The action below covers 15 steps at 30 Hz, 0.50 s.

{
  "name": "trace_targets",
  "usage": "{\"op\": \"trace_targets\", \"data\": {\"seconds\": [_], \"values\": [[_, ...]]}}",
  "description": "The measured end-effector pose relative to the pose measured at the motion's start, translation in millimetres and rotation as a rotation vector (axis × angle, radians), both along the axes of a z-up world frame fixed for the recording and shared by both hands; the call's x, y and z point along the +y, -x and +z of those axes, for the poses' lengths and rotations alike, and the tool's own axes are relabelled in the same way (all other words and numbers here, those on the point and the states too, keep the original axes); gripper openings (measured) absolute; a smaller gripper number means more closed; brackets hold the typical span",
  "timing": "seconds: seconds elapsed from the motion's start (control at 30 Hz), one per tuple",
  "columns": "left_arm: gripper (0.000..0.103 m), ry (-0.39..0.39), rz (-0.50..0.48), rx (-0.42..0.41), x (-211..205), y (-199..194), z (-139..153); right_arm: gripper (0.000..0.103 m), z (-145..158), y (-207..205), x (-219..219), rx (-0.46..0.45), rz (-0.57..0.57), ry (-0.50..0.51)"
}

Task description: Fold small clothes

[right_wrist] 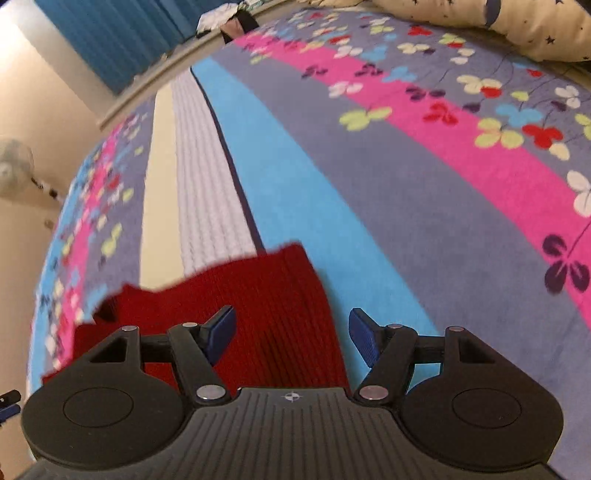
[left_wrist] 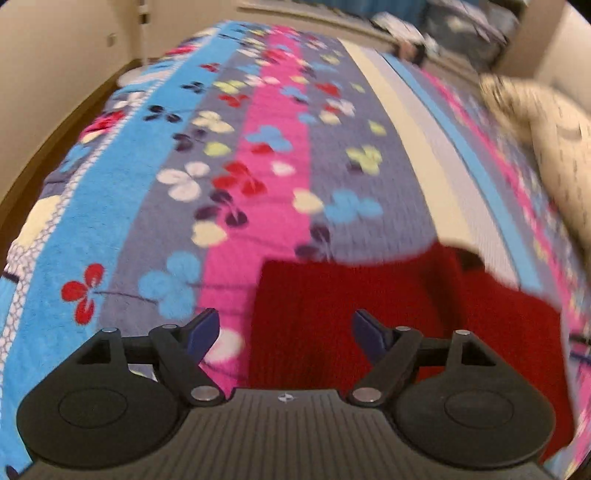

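Knitwear first: we see a red ribbed knitted garment lying flat on a bed covered by a fleece blanket striped in blue, grey and pink with a clover-leaf print. In the left wrist view the left hand-held gripper hangs over the garment's near left part, pointing steeply down. Its blue-padded fingers stand wide apart with nothing clamped between them. The left finger sits over the pink and grey blanket just beside the garment's left edge, and the right finger over the red knit itself. We cannot tell whether the tips touch the cloth. The garment spreads away to the right of this hand-held gripper, where a darker fold or opening shows near its far edge.

In the right wrist view the right hand-held gripper is likewise spread, its jaws apart and gripping nothing. Here the red garment lies under the left finger and the middle gap, while its straight right edge runs between the fingers, so that the right finger is over the blue stripe of the blanket. The garment reaches left and away from this hand-held gripper toward a cream and white ribbed stripe.

A cream pillow with small dark stars rests at the far right of the bed, well apart from the garment
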<state>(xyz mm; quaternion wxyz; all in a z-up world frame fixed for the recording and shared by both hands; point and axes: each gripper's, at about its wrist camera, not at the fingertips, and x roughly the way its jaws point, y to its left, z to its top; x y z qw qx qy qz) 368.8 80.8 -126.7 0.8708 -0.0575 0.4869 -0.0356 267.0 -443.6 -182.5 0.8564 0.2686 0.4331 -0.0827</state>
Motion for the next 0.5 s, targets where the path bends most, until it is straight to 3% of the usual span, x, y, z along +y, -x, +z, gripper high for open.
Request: {"op": "trace_targets", "data": {"seconds": [0.17, 0.2, 0.23, 0.27, 0.3, 0.43, 0.5], "values": [[0.085, -0.116, -0.084, 0.025, -27, -8, -25, 0.071, -13, -12, 15, 0.012, 0.015, 0.038], [0.061, -0.130, -0.086, 0.037, -31, -13, -33, 0.070, -16, -15, 17, 0.023, 0.018, 0.051], [0.026, -0.128, -0.088, 0.049, -31, -16, -39, 0.066, -18, -18, 20, 0.033, 0.020, 0.075], [0.015, -0.121, -0.078, 0.062, -29, -19, -40, 0.041, -17, -18, 23, 0.034, 0.025, 0.101], [0.014, -0.095, -0.047, 0.057, -25, -20, -37, 0.018, -12, -17, 26, 0.029, 0.020, 0.123], [0.012, -0.014, -0.025, -0.067, -6, 2, 8, 0.015, 28, 1, 27, -0.066, 0.030, 0.165], [0.012, 0.014, 0.003, -0.116, 14, 8, 24, 0.011, 44, 10, 13, -0.110, -0.012, 0.129]]}}
